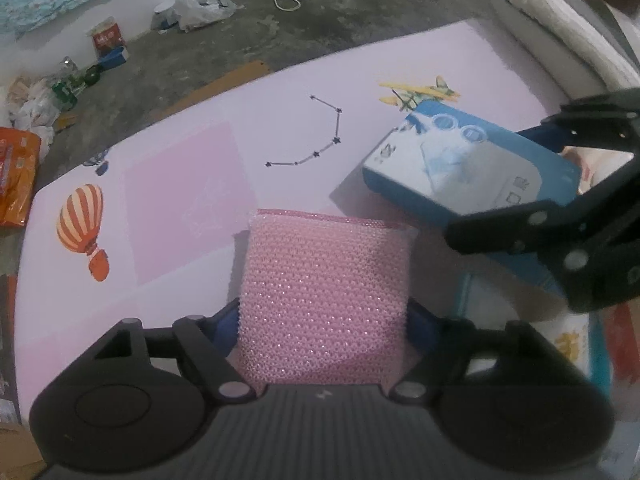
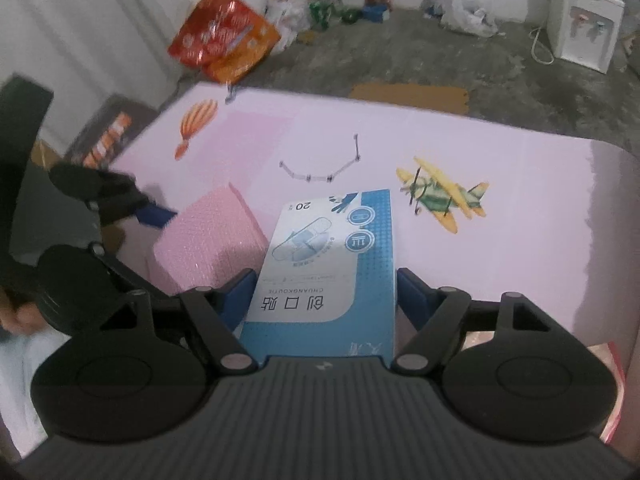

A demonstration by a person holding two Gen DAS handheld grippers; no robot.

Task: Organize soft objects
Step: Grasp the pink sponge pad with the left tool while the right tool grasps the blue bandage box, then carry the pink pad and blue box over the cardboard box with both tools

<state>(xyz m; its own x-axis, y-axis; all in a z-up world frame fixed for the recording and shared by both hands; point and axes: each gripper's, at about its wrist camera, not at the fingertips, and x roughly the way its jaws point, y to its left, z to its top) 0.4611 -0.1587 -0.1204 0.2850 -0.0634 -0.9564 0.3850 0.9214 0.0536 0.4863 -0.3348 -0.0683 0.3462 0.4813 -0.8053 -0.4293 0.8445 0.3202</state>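
My left gripper (image 1: pixel 323 312) is shut on a pink mesh sponge (image 1: pixel 324 292), its blue pads pressed on both sides, just above the pink mat (image 1: pixel 280 128). The sponge also shows in the right wrist view (image 2: pixel 208 240), with the left gripper (image 2: pixel 156 216) at its left. My right gripper (image 2: pixel 325 292) is shut on a blue-and-white bandage box (image 2: pixel 328 264), which points forward over the mat (image 2: pixel 520 200). In the left wrist view the box (image 1: pixel 460 172) lies to the right of the sponge, with the right gripper (image 1: pixel 560 184) around its far end.
The mat carries prints: a hot-air balloon (image 1: pixel 82 228), a star line (image 1: pixel 316 140), a yellow plane (image 2: pixel 444 196). The floor beyond holds an orange package (image 2: pixel 224 40), bottles, plastic bags (image 2: pixel 468 12) and a white appliance (image 2: pixel 584 28). A white cushion (image 1: pixel 560 28) lies at the mat's right.
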